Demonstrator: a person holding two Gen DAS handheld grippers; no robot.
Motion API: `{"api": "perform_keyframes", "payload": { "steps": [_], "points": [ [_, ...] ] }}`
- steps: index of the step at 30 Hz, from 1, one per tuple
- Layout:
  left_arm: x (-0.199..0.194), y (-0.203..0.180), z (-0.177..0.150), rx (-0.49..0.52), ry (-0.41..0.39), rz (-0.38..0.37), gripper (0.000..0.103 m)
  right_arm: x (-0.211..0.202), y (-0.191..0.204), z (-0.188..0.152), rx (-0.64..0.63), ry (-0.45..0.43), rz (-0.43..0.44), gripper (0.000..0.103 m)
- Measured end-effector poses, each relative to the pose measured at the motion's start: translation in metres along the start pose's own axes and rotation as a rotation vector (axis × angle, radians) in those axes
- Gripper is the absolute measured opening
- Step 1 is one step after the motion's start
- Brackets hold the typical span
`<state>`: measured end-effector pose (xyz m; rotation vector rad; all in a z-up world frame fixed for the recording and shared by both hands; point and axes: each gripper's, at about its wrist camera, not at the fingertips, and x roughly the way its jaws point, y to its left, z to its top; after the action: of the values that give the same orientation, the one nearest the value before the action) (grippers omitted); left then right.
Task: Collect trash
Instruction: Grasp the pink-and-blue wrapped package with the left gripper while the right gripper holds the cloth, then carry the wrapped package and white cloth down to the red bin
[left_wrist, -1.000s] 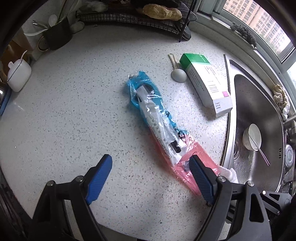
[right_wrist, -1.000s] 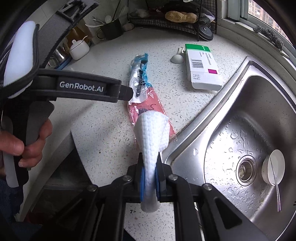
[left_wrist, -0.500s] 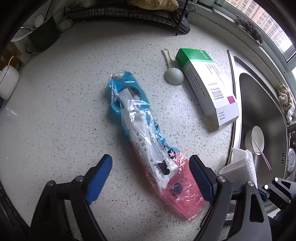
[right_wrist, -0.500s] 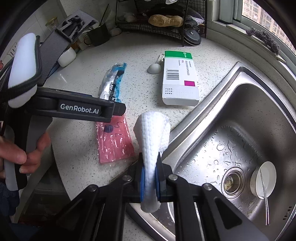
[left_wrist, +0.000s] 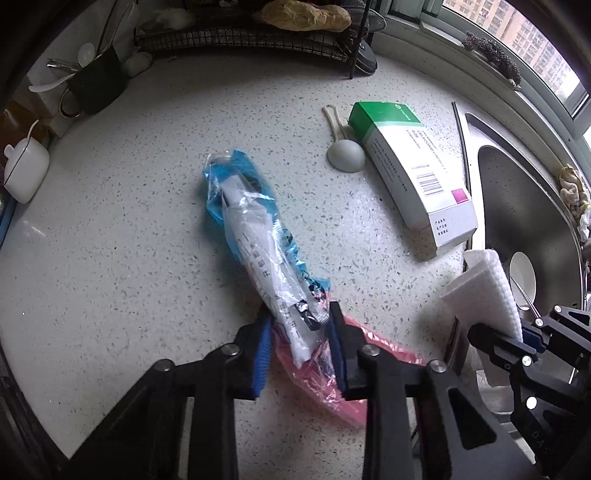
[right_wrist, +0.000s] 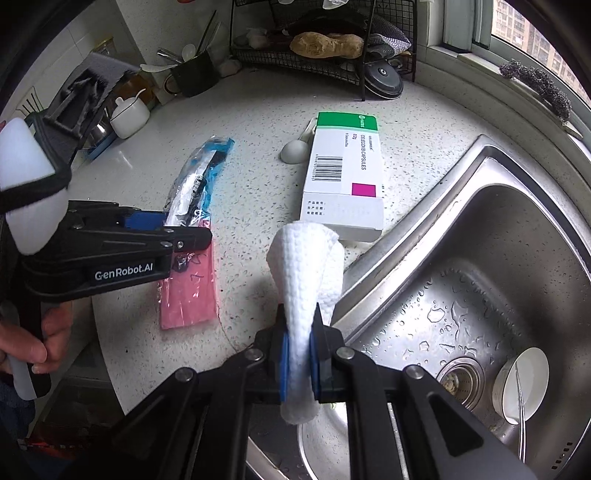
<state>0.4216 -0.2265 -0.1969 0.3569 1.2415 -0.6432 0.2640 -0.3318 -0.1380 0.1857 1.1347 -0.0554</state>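
Left gripper (left_wrist: 299, 339) now pinched on the plastic wrapper (left_wrist: 255, 236), jaws wide apart only a moment back and hovering short of it. Wrapper lying flat on the speckled counter (left_wrist: 129, 221), near end caught between the blue pads. Right gripper (right_wrist: 299, 365) clamped on the crumpled paper towel (right_wrist: 306, 266), swung toward the sink (right_wrist: 517, 229) edge. Second piece of trash apparently secured; lift looks next.
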Motion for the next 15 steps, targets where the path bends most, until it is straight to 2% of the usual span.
{"api": "perform_keyframes", "payload": {
  "steps": [5, 15],
  "points": [
    [-0.011, 0.008, -0.017, -0.036, -0.018, -0.002, 0.010, -0.005, 0.007, -0.001, -0.031, -0.014, 0.016, 0.008],
    [-0.057, 0.031, -0.077, -0.073, -0.098, 0.008, 0.009, -0.015, 0.043, -0.014, -0.101, -0.022, 0.061, 0.008]
  ]
}}
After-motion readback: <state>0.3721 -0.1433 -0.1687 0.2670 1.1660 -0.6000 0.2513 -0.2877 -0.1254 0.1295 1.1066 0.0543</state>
